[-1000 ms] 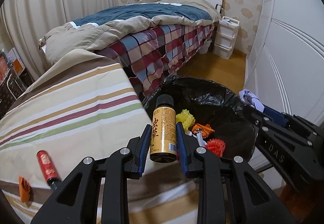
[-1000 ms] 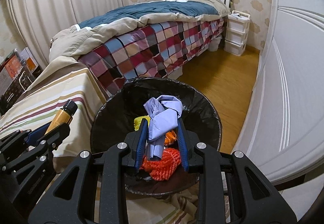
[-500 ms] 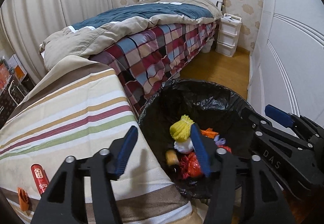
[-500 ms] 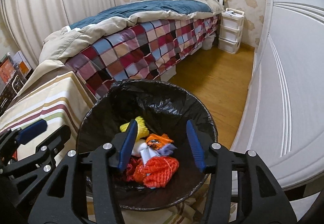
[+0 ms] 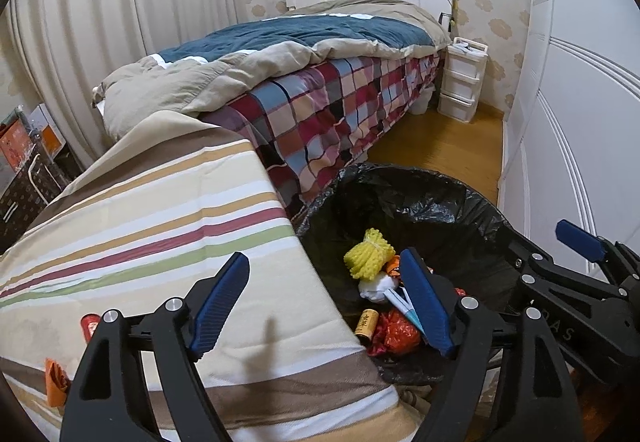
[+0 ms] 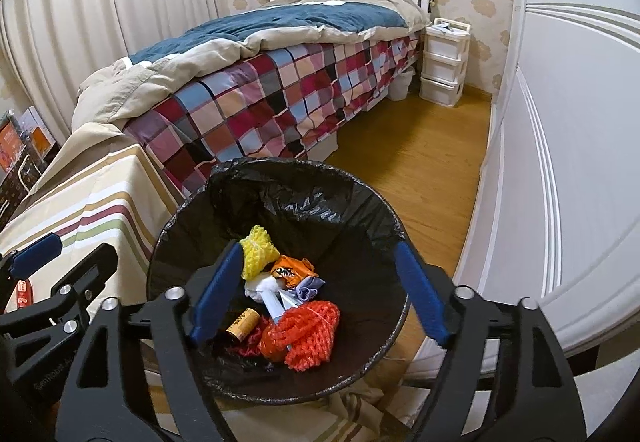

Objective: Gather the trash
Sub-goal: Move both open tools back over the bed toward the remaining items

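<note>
A bin lined with a black bag [image 5: 420,194] [image 6: 280,178] stands beside the striped tablecloth [image 5: 160,222]. Inside lie a gold bottle [image 5: 366,324] [image 6: 242,324], a lilac paper wad [image 6: 308,288], a yellow foam net [image 5: 370,252] [image 6: 258,250] and an orange net [image 6: 310,334]. My left gripper [image 5: 323,256] hangs over the table edge and the bin rim, its jaws opening with nothing between them. My right gripper [image 6: 318,247] hovers above the bin, its jaws also opening and empty. A red tube [image 5: 89,324] and an orange scrap [image 5: 56,386] lie on the cloth.
A bed with a plaid cover [image 5: 340,114] stands behind the bin. White wardrobe doors [image 5: 580,122] run along the right, and a white drawer unit [image 5: 462,82] sits at the far wall. Wooden floor [image 6: 420,162] lies between the bed and the wardrobe. Boxes [image 5: 24,146] stand at far left.
Both grippers opened. The gold bottle left the left gripper and the lilac paper wad left the right one; both now lie in the bin.
</note>
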The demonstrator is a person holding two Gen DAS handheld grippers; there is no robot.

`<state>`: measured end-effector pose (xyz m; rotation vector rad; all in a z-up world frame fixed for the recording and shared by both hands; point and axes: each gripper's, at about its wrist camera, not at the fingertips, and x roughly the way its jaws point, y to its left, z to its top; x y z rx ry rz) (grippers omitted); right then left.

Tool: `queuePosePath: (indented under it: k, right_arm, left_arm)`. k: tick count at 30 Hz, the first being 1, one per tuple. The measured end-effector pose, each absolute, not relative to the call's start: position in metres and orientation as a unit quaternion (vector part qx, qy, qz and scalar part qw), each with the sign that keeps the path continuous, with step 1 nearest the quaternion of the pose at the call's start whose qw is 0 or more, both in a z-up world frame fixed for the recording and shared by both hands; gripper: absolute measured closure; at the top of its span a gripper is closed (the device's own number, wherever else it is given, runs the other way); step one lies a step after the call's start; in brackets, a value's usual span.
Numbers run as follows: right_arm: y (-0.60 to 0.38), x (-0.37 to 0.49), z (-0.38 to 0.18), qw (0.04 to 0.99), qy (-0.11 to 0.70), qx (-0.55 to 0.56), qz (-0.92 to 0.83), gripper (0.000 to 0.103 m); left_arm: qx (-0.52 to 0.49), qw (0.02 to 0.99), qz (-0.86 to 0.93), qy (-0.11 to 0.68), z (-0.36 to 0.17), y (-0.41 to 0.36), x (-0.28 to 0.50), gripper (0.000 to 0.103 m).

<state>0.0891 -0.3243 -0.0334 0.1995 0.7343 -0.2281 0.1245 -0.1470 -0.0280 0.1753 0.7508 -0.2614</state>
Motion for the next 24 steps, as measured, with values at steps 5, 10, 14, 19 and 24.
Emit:
queuePosePath:
  k: [5, 10, 14, 19, 24]
  right_arm:
    - [-0.319, 0.085, -0.030, 0.923, 0.358, 0.098, -0.107, 0.020]
    - [-0.308, 0.078, -0.029, 0.922, 0.360, 0.098, -0.099, 0.019]
    - [-0.295, 0.070, -0.031, 0.922, 0.364, 0.096, -0.089, 0.018]
    - [-0.273, 0.061, -0.031, 0.922, 0.369, 0.091, -0.071, 0.018]
    - [-0.255, 0.052, -0.027, 0.925, 0.368, 0.081, -0.057, 0.018]
  left_arm:
    - [0.081, 0.920, -0.121, 0.363, -0.024, -0.137, 0.119, 0.025]
    - [0.082, 0.922, -0.114, 0.360, -0.020, -0.125, 0.110, 0.024]
    - [0.075, 0.923, -0.107, 0.361, -0.020, -0.110, 0.102, 0.024]
    - [0.066, 0.924, -0.095, 0.364, -0.020, -0.088, 0.092, 0.024]
    - [0.055, 0.927, -0.082, 0.362, -0.019, -0.066, 0.081, 0.024]
